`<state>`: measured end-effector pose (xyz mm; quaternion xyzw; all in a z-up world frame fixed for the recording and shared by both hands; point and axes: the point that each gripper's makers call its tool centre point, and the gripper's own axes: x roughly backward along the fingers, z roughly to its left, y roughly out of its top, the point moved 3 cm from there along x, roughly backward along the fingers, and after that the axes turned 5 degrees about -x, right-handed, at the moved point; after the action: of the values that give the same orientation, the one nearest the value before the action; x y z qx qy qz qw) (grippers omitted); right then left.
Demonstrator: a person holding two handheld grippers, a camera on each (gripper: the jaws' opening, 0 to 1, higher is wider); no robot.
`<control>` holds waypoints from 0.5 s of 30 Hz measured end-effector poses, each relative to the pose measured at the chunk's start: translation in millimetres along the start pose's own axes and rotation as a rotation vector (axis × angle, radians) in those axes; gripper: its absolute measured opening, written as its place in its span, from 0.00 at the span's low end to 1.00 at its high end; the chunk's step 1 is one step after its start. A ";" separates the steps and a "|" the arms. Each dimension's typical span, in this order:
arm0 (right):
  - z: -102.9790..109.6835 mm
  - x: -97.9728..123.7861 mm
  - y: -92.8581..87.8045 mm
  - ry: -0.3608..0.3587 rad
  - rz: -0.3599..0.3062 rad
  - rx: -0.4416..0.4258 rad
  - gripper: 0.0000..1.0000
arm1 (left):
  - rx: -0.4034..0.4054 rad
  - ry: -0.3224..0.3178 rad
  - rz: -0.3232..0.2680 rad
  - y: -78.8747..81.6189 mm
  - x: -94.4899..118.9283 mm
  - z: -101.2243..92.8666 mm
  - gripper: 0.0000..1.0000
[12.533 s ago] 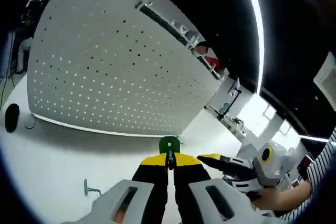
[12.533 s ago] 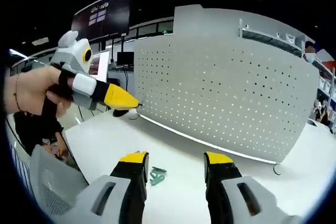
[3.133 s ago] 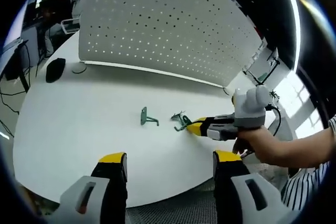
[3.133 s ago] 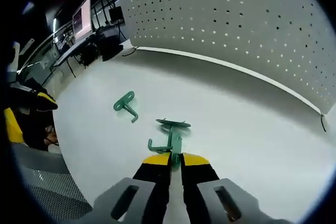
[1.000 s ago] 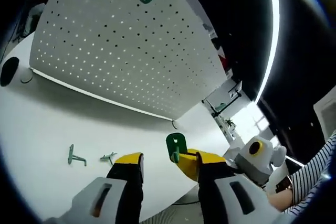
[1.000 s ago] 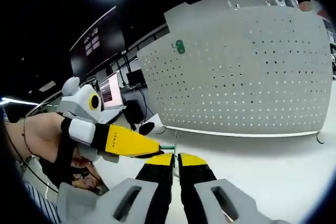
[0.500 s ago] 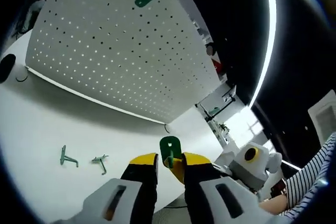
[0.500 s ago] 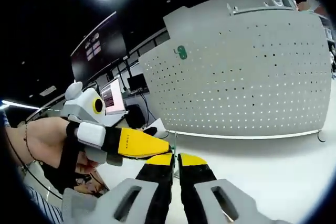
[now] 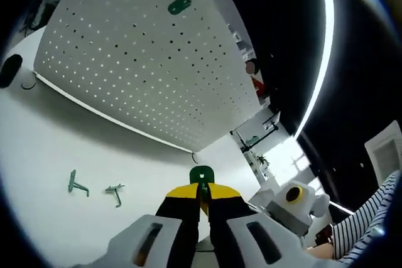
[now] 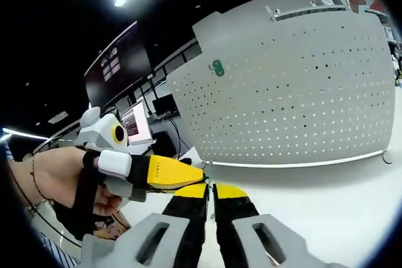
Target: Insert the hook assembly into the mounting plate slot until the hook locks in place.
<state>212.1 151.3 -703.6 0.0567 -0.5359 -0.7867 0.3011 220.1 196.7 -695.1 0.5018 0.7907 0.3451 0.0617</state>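
Observation:
A white pegboard [image 9: 125,73] stands on the table, with one green hook [image 9: 179,5] mounted high on it. In the right gripper view the same pegboard [image 10: 301,92] and mounted hook [image 10: 217,67] show. My left gripper [image 9: 201,191] is shut on the plate of a second green hook [image 9: 201,176], held in the air before the board. My right gripper [image 10: 210,187] has its jaws together on that hook's thin stem, which barely shows. The left gripper [image 10: 191,172] comes in from the left and meets it tip to tip. The right gripper's housing [image 9: 290,204] sits low right.
Two more green hooks [image 9: 76,183] [image 9: 115,191] lie loose on the white table [image 9: 44,149] to the left. A black mouse [image 9: 7,70] rests by the board's far left end. A person's hand [image 10: 56,180] holds the left gripper. Monitors [image 10: 138,123] stand behind.
Over the last second my left gripper's jaws have closed from open onto the green hook's plate. The right gripper has stayed shut at the hook, and both views tilted slightly.

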 end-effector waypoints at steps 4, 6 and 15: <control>0.7 0.3 -0.8 -0.002 0.001 0.004 0.01 | 0.025 0.001 0.001 -0.4 -0.2 1.5 0.04; 1.1 0.5 -0.3 -0.003 -0.002 0.014 0.01 | 0.043 -0.003 -0.004 -0.1 -0.5 1.8 0.04; 5.1 0.4 0.6 -0.004 -0.003 0.059 0.01 | 0.046 -0.012 -0.007 0.6 2.3 2.9 0.02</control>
<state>209.9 155.0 -700.9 0.0646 -0.5595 -0.7711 0.2971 220.7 200.1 -696.3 0.5026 0.7997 0.3237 0.0560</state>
